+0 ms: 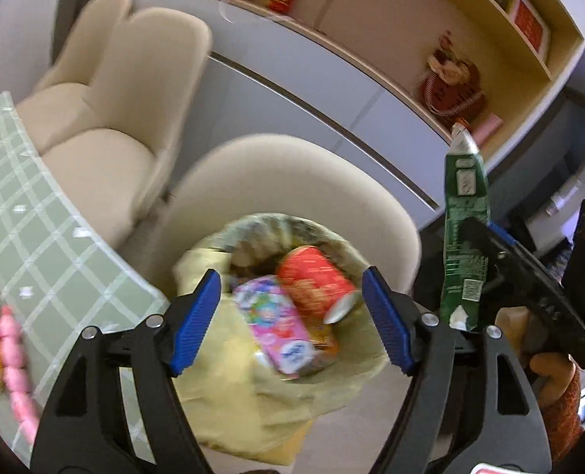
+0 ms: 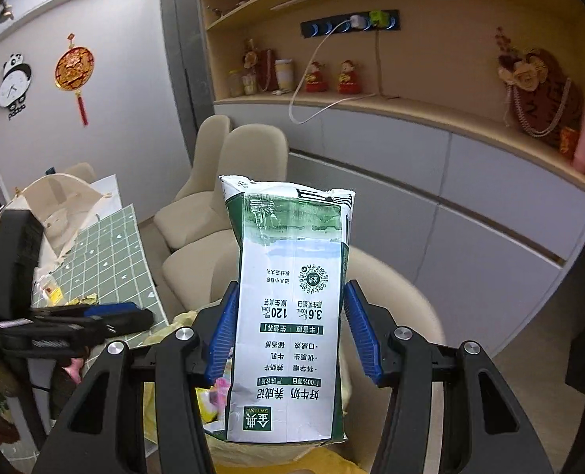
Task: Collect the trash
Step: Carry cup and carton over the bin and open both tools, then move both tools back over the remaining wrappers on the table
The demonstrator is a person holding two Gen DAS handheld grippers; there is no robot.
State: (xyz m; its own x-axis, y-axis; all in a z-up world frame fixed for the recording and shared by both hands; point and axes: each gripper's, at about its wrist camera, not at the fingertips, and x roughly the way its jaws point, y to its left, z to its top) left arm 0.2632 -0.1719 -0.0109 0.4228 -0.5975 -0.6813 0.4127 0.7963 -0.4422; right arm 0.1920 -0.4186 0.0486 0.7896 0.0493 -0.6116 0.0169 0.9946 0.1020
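A wall of grey cabinets (image 2: 470, 213) topped by an open wooden shelf (image 2: 411, 112) fills the upper right of both views, with cream chairs (image 1: 107, 91) ranged at 11 o'clock and a green checked tablecloth (image 1: 36, 221) running along the 9 o'clock edge. Below the left gripper (image 1: 292, 316), at 6 o'clock in its own view, stands a trash bin (image 1: 261, 229) lined with a yellowish bag; a red can (image 1: 316, 280) and a pink printed pack (image 1: 272, 324) lie inside, blurred. The left gripper's blue pads (image 1: 197, 316) stand wide apart over the bin's mouth with nothing pressed between them. At 3 o'clock in that view the right gripper (image 2: 288, 331) appears from the side, a hand (image 1: 549, 367) on its grip, clamped on a flattened green-and-white milk carton (image 2: 288, 308). In the right wrist view the carton stands upright between the pads, printing upside down, its crumpled end at 12 o'clock, held above the bag's edge. Scraps of wrapper (image 2: 83, 298) lie on the tablecloth at 9 o'clock.
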